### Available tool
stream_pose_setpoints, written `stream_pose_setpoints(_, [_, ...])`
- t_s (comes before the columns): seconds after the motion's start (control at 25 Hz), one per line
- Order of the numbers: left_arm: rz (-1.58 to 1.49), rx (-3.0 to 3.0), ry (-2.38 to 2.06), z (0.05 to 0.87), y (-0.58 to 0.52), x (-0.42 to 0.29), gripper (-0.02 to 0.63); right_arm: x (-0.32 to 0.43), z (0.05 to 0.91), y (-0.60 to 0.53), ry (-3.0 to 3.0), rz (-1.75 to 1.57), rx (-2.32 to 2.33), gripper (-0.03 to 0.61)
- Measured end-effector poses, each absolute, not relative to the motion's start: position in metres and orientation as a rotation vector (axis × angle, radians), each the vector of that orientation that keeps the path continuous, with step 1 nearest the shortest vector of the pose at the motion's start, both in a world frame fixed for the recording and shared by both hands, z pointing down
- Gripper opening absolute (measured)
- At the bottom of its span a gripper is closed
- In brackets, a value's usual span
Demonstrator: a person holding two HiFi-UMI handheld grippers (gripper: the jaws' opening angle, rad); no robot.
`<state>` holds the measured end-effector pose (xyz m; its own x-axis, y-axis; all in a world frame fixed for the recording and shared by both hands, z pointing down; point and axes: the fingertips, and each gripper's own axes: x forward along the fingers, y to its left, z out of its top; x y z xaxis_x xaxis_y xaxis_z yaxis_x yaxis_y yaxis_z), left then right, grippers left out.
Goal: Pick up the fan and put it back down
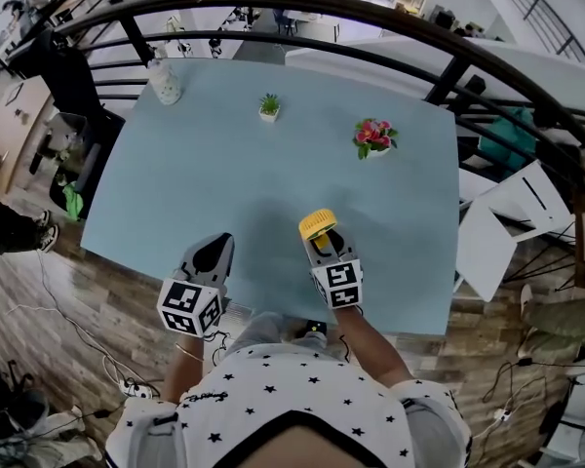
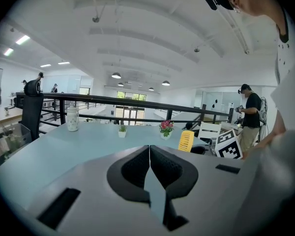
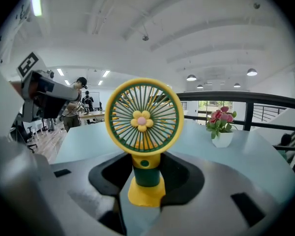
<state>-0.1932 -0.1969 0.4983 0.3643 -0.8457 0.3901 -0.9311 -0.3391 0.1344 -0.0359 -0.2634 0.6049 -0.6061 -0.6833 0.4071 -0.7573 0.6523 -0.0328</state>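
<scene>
Here the right gripper [image 3: 146, 178] pinches the yellow and green fan [image 3: 143, 127] by its stem, upright, over the near part of the pale blue table [image 1: 205, 183]; its base seems just clear of the surface, though that is hard to judge; the left gripper [image 2: 149, 154], to its left, is pressed together on nothing; a pot of pink flowers [image 1: 374, 137] stands at the far right.

one fan [image 1: 318, 224], two plants [image 1: 269, 105], one jar [image 1: 165, 81]
</scene>
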Motion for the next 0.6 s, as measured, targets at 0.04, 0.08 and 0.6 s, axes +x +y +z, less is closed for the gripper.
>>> stream_pose_setpoints(0.04, [0.356,2.302,-1.554,0.498,-0.198,-0.191,0.029,-0.034,0.602,-0.263,-2.515,0.288,1.145,0.170])
stream_pose_setpoints(0.08, [0.353,2.307,-1.546,0.498,-0.200,-0.190,0.029,-0.032,0.598,-0.263,-2.519,0.290,1.149,0.170])
stream_pose_setpoints(0.6, [0.291,2.386,-1.470,0.489,-0.219,-0.169,0.029,-0.008,0.549,-0.267,-2.552,0.270,1.218,0.170])
